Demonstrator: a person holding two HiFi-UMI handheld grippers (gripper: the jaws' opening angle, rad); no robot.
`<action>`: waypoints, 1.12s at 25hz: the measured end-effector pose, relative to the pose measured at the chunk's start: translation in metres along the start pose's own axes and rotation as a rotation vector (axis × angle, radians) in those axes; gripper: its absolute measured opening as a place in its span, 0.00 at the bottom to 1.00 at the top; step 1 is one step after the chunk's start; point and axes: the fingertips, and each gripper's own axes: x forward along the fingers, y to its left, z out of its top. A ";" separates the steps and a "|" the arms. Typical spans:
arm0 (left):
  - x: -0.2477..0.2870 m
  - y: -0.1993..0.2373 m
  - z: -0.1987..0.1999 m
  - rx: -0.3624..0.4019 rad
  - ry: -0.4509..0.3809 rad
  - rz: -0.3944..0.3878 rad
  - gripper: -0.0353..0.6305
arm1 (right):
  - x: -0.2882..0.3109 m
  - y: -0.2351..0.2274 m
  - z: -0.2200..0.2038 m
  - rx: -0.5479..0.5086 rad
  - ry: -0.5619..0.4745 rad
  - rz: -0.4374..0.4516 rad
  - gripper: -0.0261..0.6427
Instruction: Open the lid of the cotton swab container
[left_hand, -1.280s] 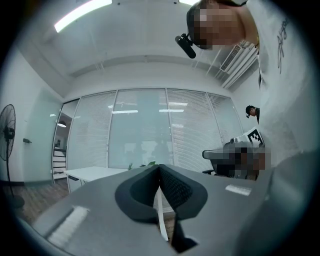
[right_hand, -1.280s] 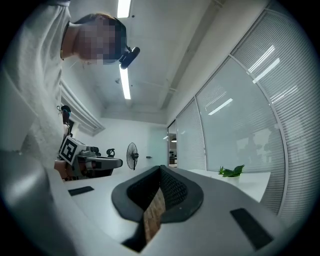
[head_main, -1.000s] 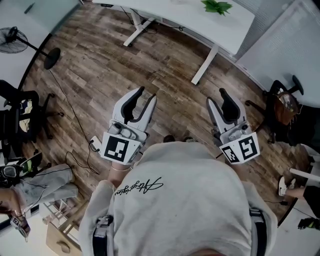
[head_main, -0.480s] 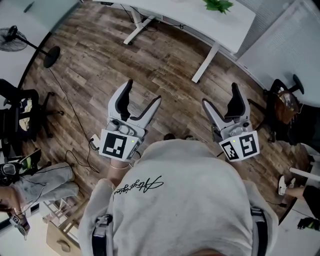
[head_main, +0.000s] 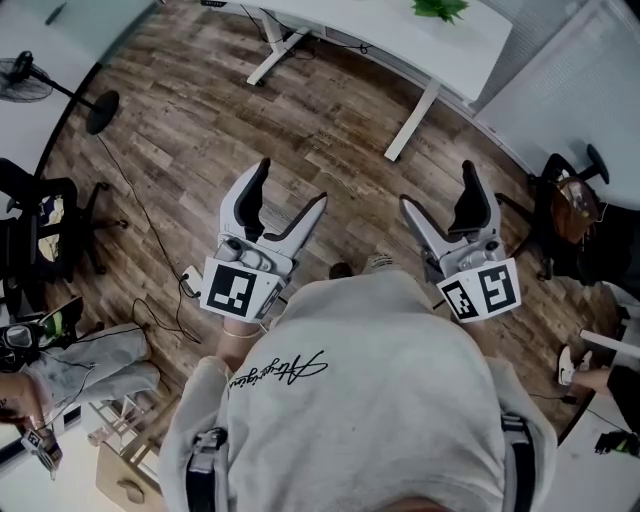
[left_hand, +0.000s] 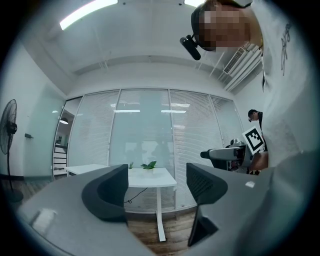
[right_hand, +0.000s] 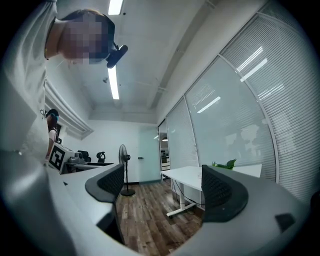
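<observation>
Standing on a wood-plank floor (head_main: 200, 110), a person in a pale shirt (head_main: 350, 400) holds two grippers out in front, both pointing forward and away from the body. The left gripper (head_main: 292, 185) has its jaws spread wide apart. Its own view shows nothing between them, only a white desk (left_hand: 150, 177) and window blinds (left_hand: 145, 130) far beyond. The right gripper (head_main: 437, 187) is opening its jaws, which are already far apart, and nothing sits between them either, just floor and the desk off in the room. Each gripper carries one marker cube: the left cube (head_main: 238, 290) and the right cube (head_main: 480, 290) both sit close to the person's body in the head view.

The cotton swab container appears in no view, so its place, long axis and heading cannot be told.

Counted in the head view: one white desk, one green plant (head_main: 433, 10) on it, one standing fan (head_main: 25, 80) at far left, and two black office chairs, one at the left (head_main: 30, 230) and one at the right (head_main: 565, 200).
</observation>
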 end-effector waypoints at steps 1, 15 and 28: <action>-0.001 0.000 0.000 0.000 0.001 -0.002 0.58 | -0.001 0.001 0.002 0.013 -0.005 0.001 0.74; -0.002 0.011 -0.010 -0.024 0.016 0.035 0.58 | 0.016 -0.002 -0.005 0.040 0.011 0.028 0.73; 0.038 0.054 -0.014 -0.024 0.022 0.060 0.58 | 0.078 -0.031 -0.014 0.050 0.020 0.059 0.73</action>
